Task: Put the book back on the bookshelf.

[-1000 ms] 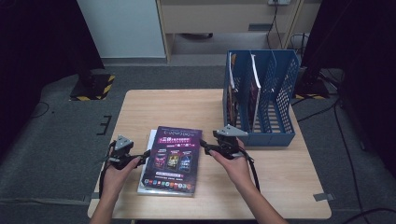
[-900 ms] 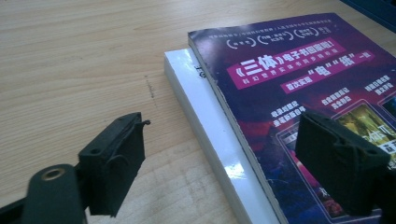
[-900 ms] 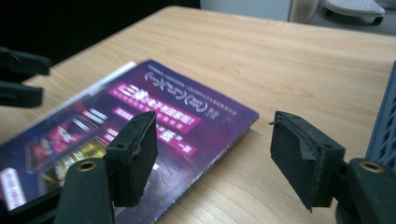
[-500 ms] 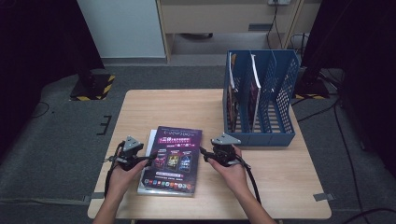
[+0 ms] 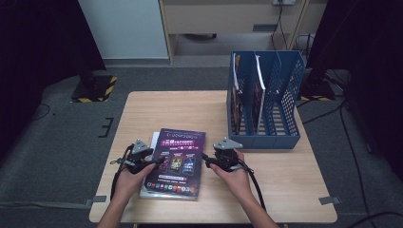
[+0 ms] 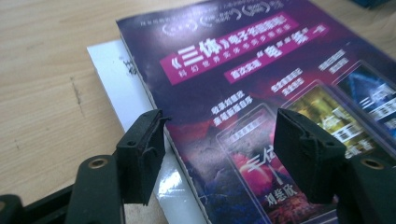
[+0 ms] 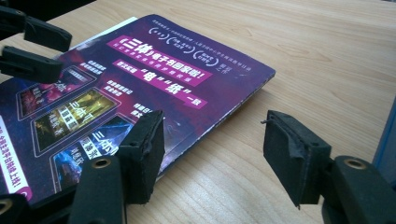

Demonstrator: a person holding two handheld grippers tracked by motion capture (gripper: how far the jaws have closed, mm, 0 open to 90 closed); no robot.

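Observation:
A purple booklet (image 5: pixel 178 159) lies flat on a white book (image 6: pixel 116 79) near the table's front edge. My left gripper (image 5: pixel 159 161) is at the booklet's left edge. In the left gripper view its jaws (image 6: pixel 219 140) stand apart: one over the white book, the other over the purple cover (image 6: pixel 261 70). They have just been closing, with that edge between them and unpressed. My right gripper (image 5: pixel 205 159) is at the booklet's right edge. Its jaws (image 7: pixel 215 149) have just been opening, one over the cover (image 7: pixel 154 70), one over bare wood. The left gripper (image 7: pixel 46 49) shows across the cover.
A blue file rack (image 5: pixel 266 95) stands at the back right of the wooden table (image 5: pixel 180 109), with magazines (image 5: pixel 235 95) upright in its left slots. Cables trail from both grippers toward the front edge. Dark floor surrounds the table.
My left hand has moved right, onto the booklet's left edge. My right hand has come down and a little inward to the booklet's right edge. The booklet has not shifted.

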